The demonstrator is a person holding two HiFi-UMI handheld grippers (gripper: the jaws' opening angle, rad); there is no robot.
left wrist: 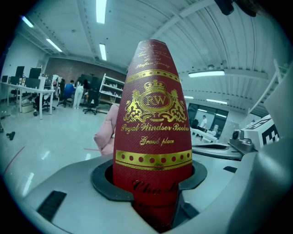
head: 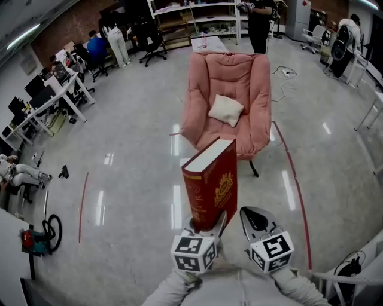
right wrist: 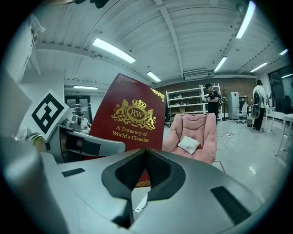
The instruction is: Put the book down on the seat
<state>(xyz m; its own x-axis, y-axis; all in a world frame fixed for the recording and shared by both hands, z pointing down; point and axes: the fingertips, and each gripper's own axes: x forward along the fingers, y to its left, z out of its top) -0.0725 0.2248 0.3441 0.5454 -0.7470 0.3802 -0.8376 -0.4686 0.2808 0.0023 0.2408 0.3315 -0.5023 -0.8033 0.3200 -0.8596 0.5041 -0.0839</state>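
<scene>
A thick red book [head: 210,185] with gold lettering stands upright in my left gripper [head: 207,227], whose jaws are shut on its lower end. In the left gripper view the book's spine [left wrist: 153,114] fills the middle, clamped between the jaws. My right gripper [head: 256,220] hangs just to the book's right, shut and empty, not touching it. The right gripper view shows the book's cover [right wrist: 130,119] to the left of the closed right gripper [right wrist: 145,153]. Ahead on the floor stands a pink armchair [head: 230,77] with a small white cushion [head: 225,110] on its seat.
Red tape lines [head: 293,179] mark the glossy floor beside the armchair. Desks with seated people [head: 54,89] line the left side. Shelves [head: 191,15] and a standing person [head: 260,24] are behind the chair. A cable [head: 287,73] lies to its right.
</scene>
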